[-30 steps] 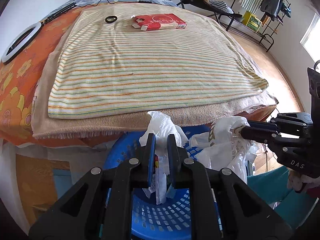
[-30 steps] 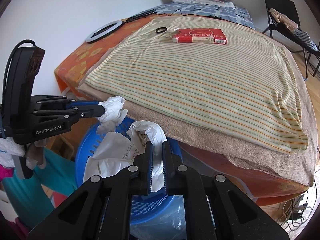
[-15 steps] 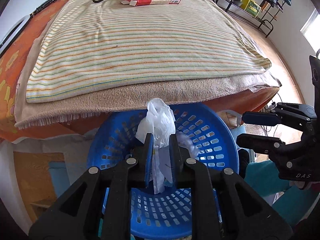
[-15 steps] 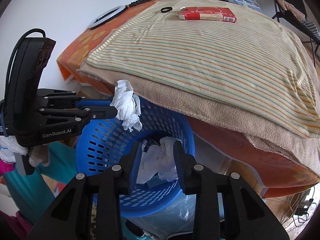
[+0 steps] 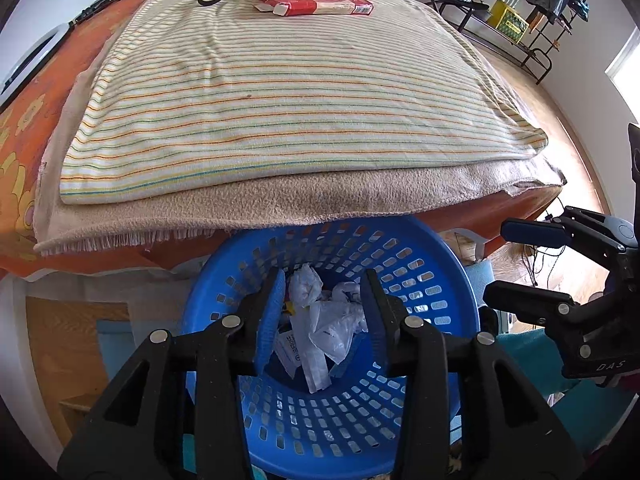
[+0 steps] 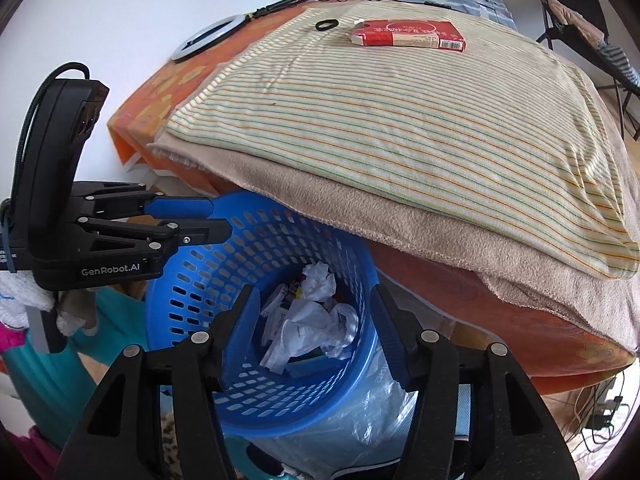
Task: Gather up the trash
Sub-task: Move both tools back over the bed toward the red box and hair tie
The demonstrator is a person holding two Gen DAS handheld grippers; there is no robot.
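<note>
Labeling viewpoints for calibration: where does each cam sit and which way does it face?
Left wrist: on the left gripper, looking down along its spread fingers into the blue perforated plastic basket of crumpled white trash, bed beyond; the right gripper shows at right.
Right wrist: on the right gripper, facing the same basket from the other side; the left gripper shows at left.
Shared: basket, trash, striped cloth, red flat carton, black ring.

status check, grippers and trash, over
Left gripper and right gripper open, empty, over round blue plastic basket. Crumpled white paper trash inside. Red flat carton on striped blanket. Nothing blocking.
</note>
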